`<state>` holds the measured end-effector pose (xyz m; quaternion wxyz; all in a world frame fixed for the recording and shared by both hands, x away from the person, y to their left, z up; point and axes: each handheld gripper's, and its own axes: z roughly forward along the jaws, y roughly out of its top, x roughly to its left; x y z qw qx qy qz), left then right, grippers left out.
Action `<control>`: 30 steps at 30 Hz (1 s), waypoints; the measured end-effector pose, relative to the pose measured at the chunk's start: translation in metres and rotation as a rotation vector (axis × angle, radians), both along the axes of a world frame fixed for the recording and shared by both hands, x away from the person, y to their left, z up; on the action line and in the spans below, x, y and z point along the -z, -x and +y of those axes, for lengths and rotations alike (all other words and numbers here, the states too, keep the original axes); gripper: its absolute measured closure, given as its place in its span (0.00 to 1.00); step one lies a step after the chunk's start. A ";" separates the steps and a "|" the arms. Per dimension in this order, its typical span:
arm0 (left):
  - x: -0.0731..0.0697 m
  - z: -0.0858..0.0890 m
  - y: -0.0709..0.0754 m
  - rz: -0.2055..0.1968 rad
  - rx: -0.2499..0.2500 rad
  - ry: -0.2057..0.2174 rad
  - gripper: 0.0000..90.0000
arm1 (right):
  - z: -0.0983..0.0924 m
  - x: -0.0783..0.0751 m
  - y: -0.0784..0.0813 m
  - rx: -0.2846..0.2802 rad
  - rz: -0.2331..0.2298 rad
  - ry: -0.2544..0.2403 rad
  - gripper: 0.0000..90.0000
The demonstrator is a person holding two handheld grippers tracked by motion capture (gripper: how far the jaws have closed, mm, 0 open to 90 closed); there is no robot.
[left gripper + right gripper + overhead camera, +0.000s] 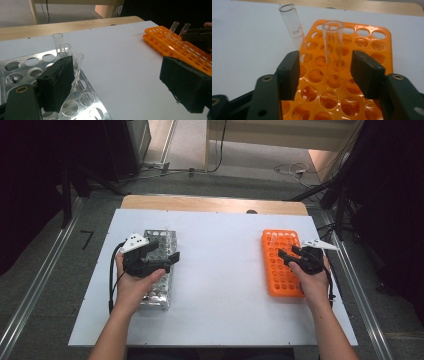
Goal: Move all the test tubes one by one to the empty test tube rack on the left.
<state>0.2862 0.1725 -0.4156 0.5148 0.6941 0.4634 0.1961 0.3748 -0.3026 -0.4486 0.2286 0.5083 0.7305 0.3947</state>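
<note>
Right gripper view: a thin, light, brittle, slippery glass test tube [333,42], upright at frame centre in the orange rack [372,40], stands ungripped between the half-open right gripper [329,72], best pinched gently mid-wall.

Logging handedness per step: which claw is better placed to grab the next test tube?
Probably right: the right claw already straddles an upright test tube in the orange rack, pads not touching.

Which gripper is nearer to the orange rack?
Right. The right gripper is over the orange rack, its jaws either side of a glass tube standing in it. The left gripper is across the table, over the metal rack.
</note>
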 end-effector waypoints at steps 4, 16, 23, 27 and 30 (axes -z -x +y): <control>0.000 0.000 0.003 0.001 0.002 0.003 0.13 | 0.001 0.002 -0.008 0.020 0.035 0.036 0.56; 0.002 -0.003 0.004 0.008 0.004 -0.004 0.13 | 0.007 0.006 -0.014 0.053 0.076 0.094 0.81; 0.002 -0.004 0.004 0.008 0.007 -0.002 0.13 | 0.006 0.005 -0.012 0.055 0.048 0.088 0.82; 0.001 -0.004 0.004 0.006 0.006 -0.001 0.13 | 0.004 0.003 -0.008 0.058 0.013 0.070 0.82; 0.001 -0.004 0.005 0.004 0.007 0.000 0.14 | 0.002 0.001 -0.005 0.058 -0.021 0.052 0.82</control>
